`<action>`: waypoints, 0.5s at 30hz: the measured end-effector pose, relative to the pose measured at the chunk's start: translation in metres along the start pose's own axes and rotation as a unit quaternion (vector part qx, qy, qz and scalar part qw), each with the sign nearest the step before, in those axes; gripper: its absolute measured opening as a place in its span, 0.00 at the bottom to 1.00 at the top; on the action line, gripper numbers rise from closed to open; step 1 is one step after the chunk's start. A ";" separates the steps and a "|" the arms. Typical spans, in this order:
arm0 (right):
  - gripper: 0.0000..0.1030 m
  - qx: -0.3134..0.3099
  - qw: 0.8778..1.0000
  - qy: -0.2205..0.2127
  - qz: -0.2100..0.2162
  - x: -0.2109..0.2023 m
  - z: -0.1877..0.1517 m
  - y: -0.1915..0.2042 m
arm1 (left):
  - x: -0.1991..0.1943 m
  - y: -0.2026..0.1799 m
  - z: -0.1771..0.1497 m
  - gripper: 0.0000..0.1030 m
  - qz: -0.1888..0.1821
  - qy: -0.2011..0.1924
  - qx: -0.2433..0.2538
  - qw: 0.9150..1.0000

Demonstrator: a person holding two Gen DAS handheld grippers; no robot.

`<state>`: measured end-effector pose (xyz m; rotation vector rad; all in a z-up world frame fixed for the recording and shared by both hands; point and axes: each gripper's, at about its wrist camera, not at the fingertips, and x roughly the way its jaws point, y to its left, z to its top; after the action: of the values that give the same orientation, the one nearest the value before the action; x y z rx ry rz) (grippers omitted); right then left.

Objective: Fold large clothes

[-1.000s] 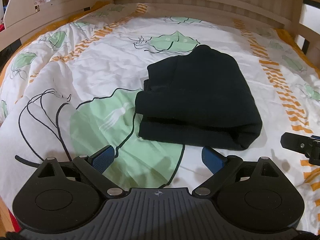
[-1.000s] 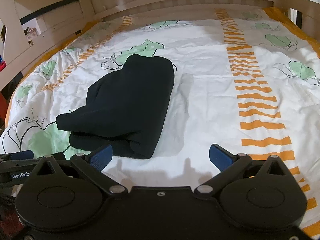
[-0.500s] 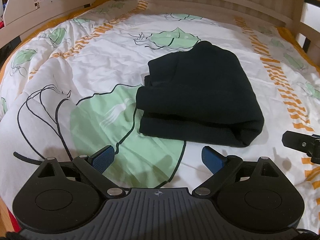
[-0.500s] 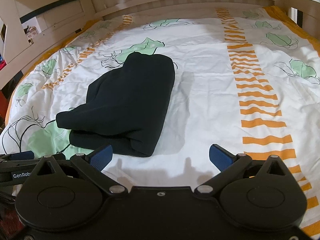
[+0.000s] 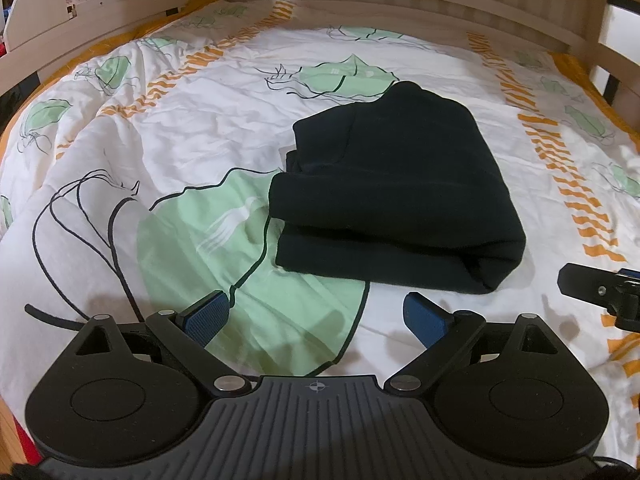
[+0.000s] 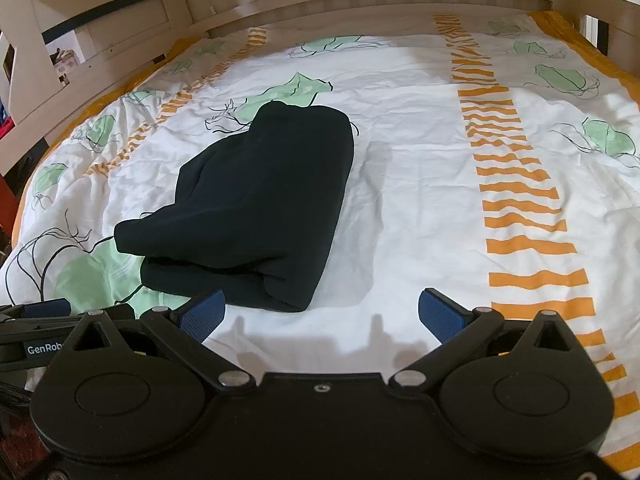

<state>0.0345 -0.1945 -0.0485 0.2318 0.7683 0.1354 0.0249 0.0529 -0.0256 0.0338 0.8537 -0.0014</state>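
A bed with a pale wooden frame is seen to fill both views. It is covered by a white duvet printed with green leaves, thin black line drawings and bands of orange dashes; the cloth is lightly creased throughout.

A dark garment is found lying on the duvet near the middle of the bed, folded into a thick, compact bundle of several layers. In the left wrist view its near left corner is laid over the edge of a large green leaf print; in the right wrist view the garment is placed left of centre, with a rounded fold at its near right corner. It is touched by neither tool.

The left tool is held low over the duvet just short of the garment's near edge, its blue-padded fingers spread wide apart with nothing between them. The right tool is likewise held with its fingers spread wide and empty, above bare white duvet, the garment's near corner just beside its left finger. Part of the right tool is visible at the right edge of the left wrist view.
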 end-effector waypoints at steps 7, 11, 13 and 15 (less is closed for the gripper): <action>0.99 -0.003 1.000 0.003 0.000 0.001 0.000 0.001 | 0.001 0.000 0.000 0.92 -0.001 0.001 -0.001 1.000; 0.99 -0.006 1.000 0.006 -0.003 0.003 0.000 0.001 | 0.001 0.000 0.000 0.92 -0.001 0.001 -0.001 1.000; 0.99 -0.007 1.000 0.008 -0.004 0.004 0.000 0.000 | 0.001 0.000 0.000 0.92 -0.001 0.001 0.000 1.000; 0.99 -0.007 1.000 0.009 -0.005 0.004 0.000 -0.001 | 0.001 0.000 0.000 0.92 -0.001 0.001 -0.001 1.000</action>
<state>0.0373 -0.1942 -0.0513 0.2140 0.7861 0.1336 0.0255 0.0534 -0.0262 0.0321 0.8560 -0.0024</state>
